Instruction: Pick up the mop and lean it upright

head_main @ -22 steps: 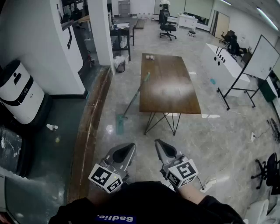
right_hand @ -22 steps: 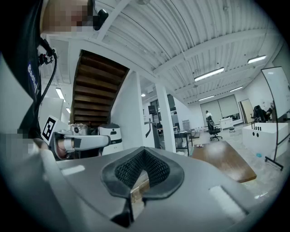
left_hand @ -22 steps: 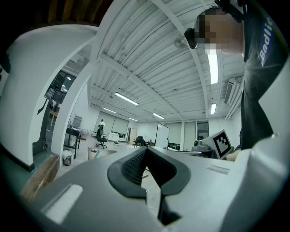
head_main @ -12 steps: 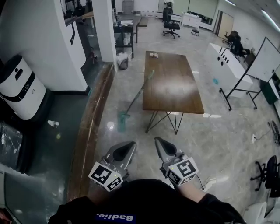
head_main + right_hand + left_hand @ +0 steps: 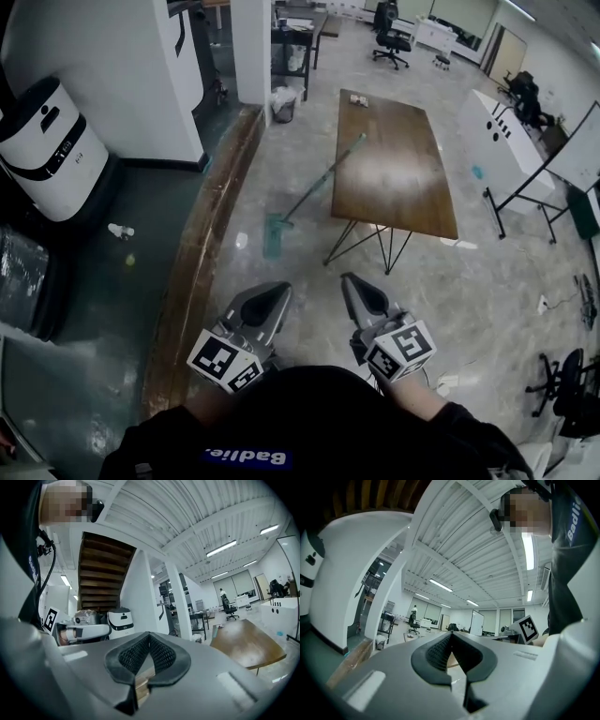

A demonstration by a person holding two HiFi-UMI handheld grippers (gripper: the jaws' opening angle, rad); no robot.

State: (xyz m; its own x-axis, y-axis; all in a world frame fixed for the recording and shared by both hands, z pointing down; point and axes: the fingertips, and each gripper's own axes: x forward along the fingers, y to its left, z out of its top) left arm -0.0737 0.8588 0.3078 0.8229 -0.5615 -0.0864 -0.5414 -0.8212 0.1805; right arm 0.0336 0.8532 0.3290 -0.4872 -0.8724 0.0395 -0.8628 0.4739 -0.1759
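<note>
Nearer now, mop (image 5: 315, 187) leans on table (image 5: 398, 178), stone floor (image 5: 305, 281); left hand-held gripper (image 5: 275, 296), right hand-held gripper (image 5: 356, 284) pressed together.

Grey floor (image 5: 281, 164), mop (image 5: 315, 187) head on it, handle against wooden table (image 5: 398, 159)

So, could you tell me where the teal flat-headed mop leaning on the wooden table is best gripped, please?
Probably midway along its thin teal handle, coming from the open grey floor: the flat teal head lies on the floor and the handle slants up against the brown wooden table's edge, which blocks the far side.
</note>
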